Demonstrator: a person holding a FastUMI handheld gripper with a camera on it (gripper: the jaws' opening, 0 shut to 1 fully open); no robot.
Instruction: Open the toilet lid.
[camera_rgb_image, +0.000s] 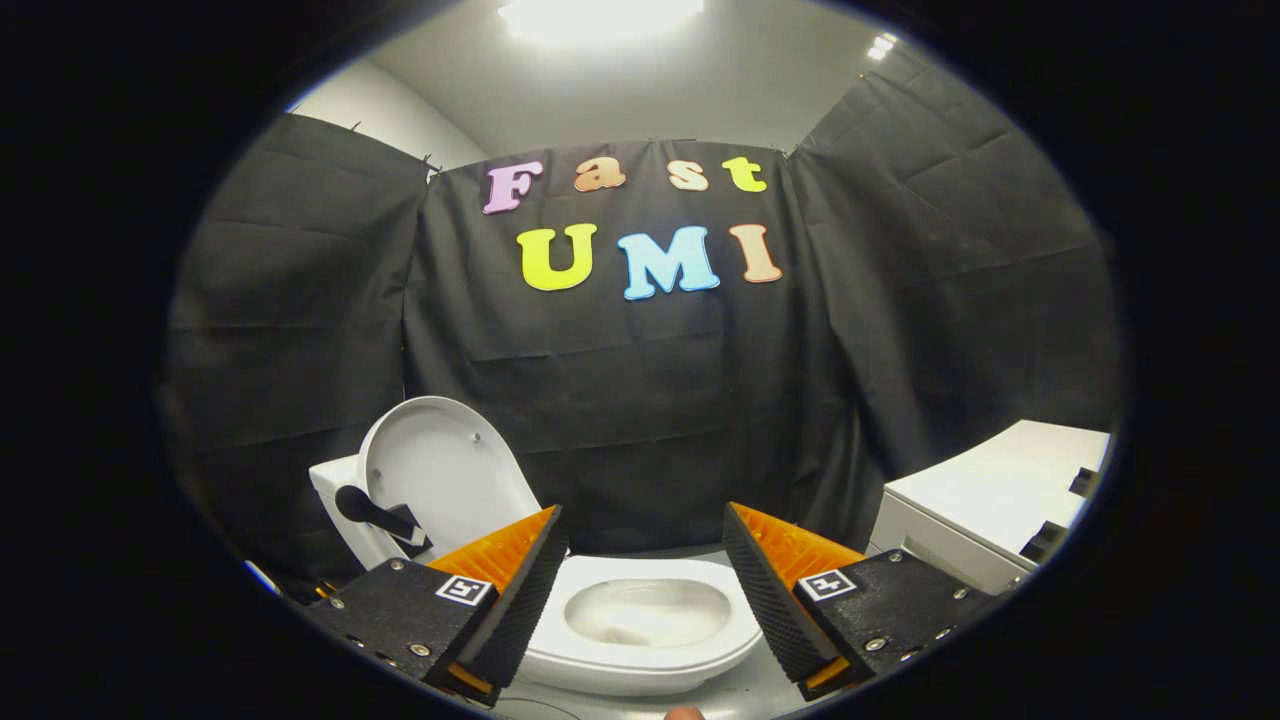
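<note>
A white toilet (640, 655) stands just ahead of my fingers, its bowl showing between them. The white toilet lid (445, 475) is raised upright, leaning back toward the tank (335, 500) behind the left finger. A dark handle-like part (375, 512) sticks out across the lid's lower left. My gripper (645, 520) is open, its two fingers spread wide on either side of the bowl, with nothing between them and touching nothing.
A white cabinet or counter (985, 510) stands to the right of the toilet, with dark items (1085, 482) on its far edge. Black cloth walls close in the back and both sides. Grey floor (740, 690) shows under the bowl.
</note>
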